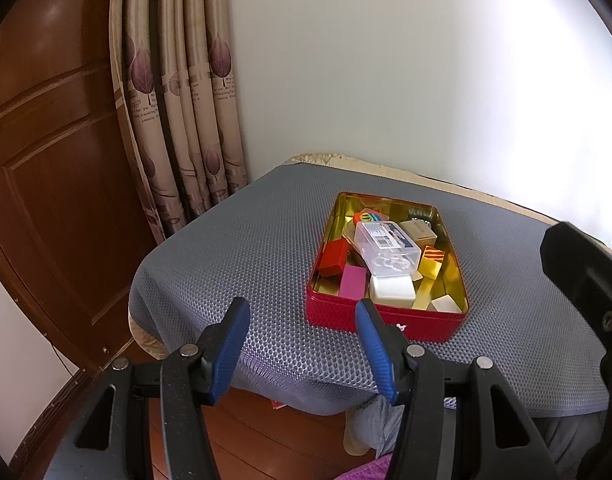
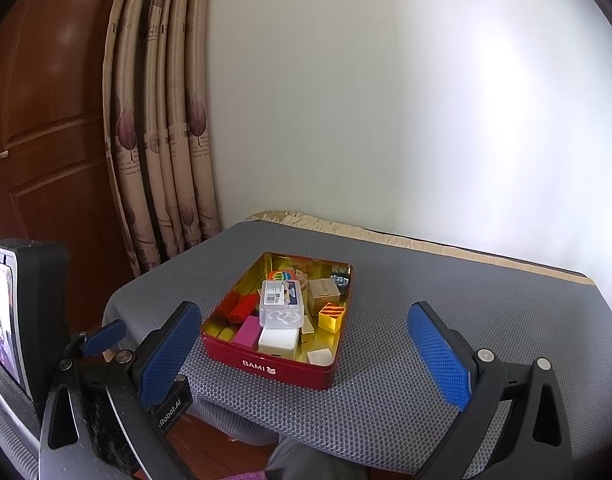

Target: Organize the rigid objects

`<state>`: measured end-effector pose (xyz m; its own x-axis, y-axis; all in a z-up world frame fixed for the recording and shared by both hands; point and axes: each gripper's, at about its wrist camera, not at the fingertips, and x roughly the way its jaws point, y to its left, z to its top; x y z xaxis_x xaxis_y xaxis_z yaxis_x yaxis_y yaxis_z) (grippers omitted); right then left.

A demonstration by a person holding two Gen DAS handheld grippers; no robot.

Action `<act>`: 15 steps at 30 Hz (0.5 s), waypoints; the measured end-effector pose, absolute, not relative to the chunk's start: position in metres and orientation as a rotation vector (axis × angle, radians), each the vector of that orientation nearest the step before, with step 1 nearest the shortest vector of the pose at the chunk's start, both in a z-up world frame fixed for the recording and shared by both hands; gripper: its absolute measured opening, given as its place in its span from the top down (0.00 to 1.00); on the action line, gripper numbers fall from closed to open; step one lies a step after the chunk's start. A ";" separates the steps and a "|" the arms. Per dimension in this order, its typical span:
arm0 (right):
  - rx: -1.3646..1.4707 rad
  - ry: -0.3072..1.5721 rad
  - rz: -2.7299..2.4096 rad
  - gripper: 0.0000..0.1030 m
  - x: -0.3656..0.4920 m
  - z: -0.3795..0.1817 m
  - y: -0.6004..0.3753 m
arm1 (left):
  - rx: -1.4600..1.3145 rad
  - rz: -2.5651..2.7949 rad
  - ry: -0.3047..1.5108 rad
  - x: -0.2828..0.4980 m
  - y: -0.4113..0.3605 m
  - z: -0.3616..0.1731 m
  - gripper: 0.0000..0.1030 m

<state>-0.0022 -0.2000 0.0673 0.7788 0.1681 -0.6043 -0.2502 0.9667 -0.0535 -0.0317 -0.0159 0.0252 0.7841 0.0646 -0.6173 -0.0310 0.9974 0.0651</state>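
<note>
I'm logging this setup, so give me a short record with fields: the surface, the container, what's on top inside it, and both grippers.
surface: grey mesh mat covering the table
container: red tin, lid off, gold inside
contents: small blocks and boxes, piled loosely
on top: clear plastic case lying across the pile
left gripper: open, empty, short of the tin
right gripper: open, empty

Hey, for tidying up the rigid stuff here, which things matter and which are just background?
Part of the job:
red tin
clear plastic case
white block
pink block
yellow striped box

Just background:
grey mat
curtain
wooden door
</note>
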 end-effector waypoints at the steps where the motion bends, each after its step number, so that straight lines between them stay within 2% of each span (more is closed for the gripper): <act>1: -0.134 0.637 0.225 0.01 -0.002 0.068 -0.200 | 0.054 0.052 0.667 -0.032 -0.016 0.025 0.45; 15: -0.133 0.620 0.220 0.01 -0.004 0.070 -0.201 | 0.053 0.057 0.655 -0.033 -0.016 0.027 0.45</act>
